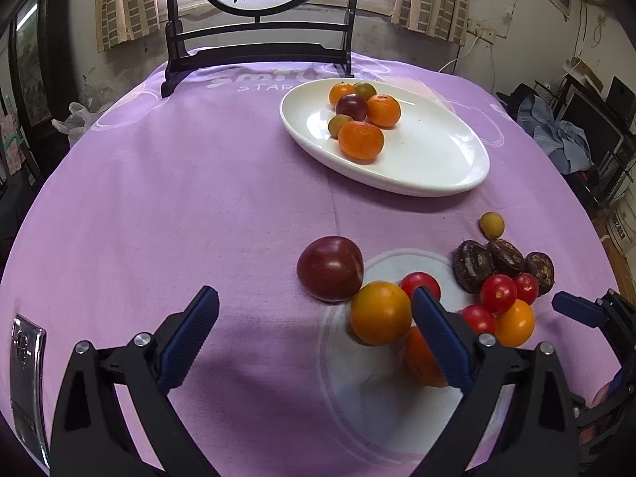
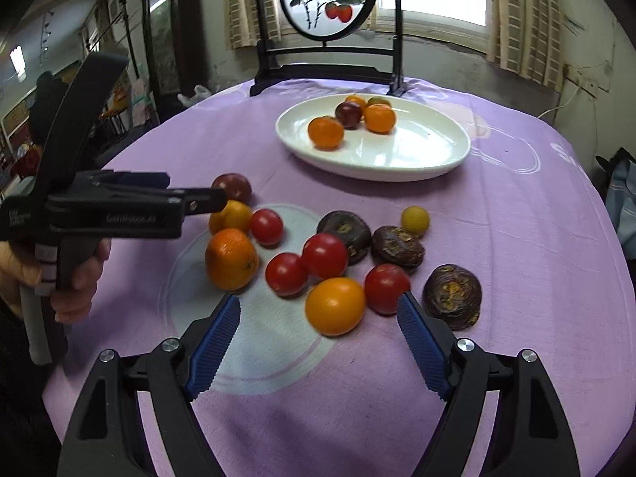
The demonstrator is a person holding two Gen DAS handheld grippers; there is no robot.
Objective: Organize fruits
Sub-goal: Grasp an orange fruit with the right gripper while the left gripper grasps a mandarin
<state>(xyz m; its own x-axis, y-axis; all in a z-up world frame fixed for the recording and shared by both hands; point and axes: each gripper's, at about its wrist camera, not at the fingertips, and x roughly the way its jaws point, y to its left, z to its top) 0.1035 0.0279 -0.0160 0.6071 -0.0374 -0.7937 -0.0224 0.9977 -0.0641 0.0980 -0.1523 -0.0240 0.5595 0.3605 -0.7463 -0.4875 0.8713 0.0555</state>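
A white oval plate point(image 1: 437, 167) point(image 2: 377, 171) at the back holds mandarins, a dark plum and small greenish fruits. Loose on the purple cloth lie a dark red plum point(image 1: 330, 268), a mandarin point(image 2: 230, 258), several red cherry tomatoes point(image 2: 325, 255), dark brown wrinkled fruits point(image 2: 453, 296) and a small yellow fruit point(image 2: 414, 220). My left gripper point(image 1: 315, 297) is open, its right finger beside an orange tomato point(image 1: 379, 312), and nothing is gripped. My right gripper point(image 2: 318, 300) is open, hovering with another orange tomato point(image 2: 335, 306) just beyond its tips.
A dark wooden stand point(image 2: 326, 67) with a round painted panel occupies the table's far edge. A shiny metal object point(image 1: 24, 377) lies at the near left. A hand point(image 2: 75, 278) holds the left gripper, left of the fruit pile. The cloth left of the plate is bare.
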